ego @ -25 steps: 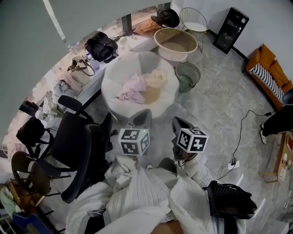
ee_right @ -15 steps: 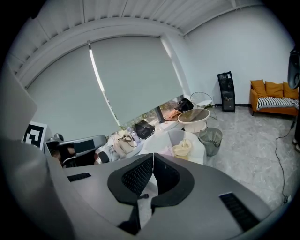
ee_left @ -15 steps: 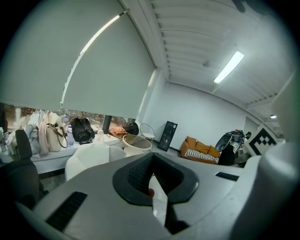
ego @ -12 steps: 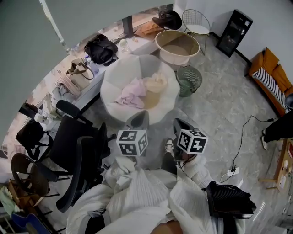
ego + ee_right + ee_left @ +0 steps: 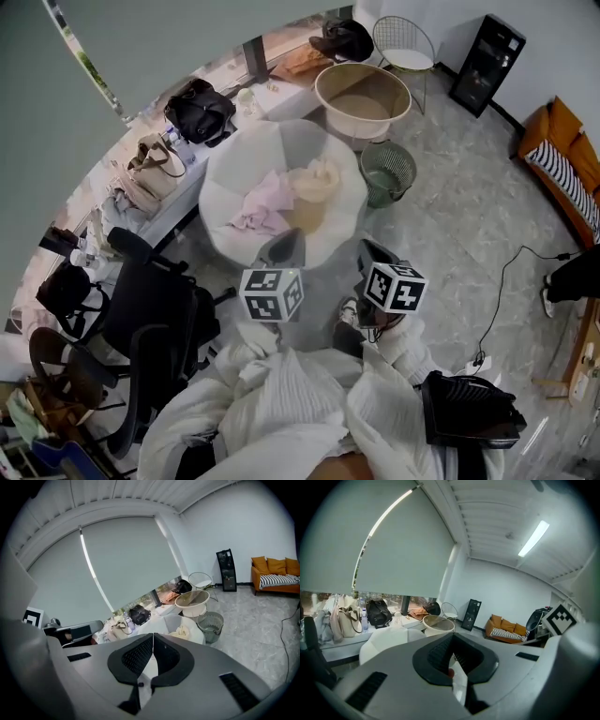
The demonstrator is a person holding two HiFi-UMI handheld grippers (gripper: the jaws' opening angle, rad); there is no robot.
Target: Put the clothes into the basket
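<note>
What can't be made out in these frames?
- Head view: white garment, bunched and cut by the bottom edge; type unclear.
- Head view: person at the right edge, mostly cut off.
- Gripper views: left gripper and right gripper bodies hide all but a strip of the garment they pinch.

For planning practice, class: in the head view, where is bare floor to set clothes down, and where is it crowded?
Bare floor lies between the green wire bin, the black cabinet and the orange sofa. Crowded: the left side, with black office chairs, a black bag and a beige handbag; the white beanbag carries a pink garment and a cream garment.
</note>
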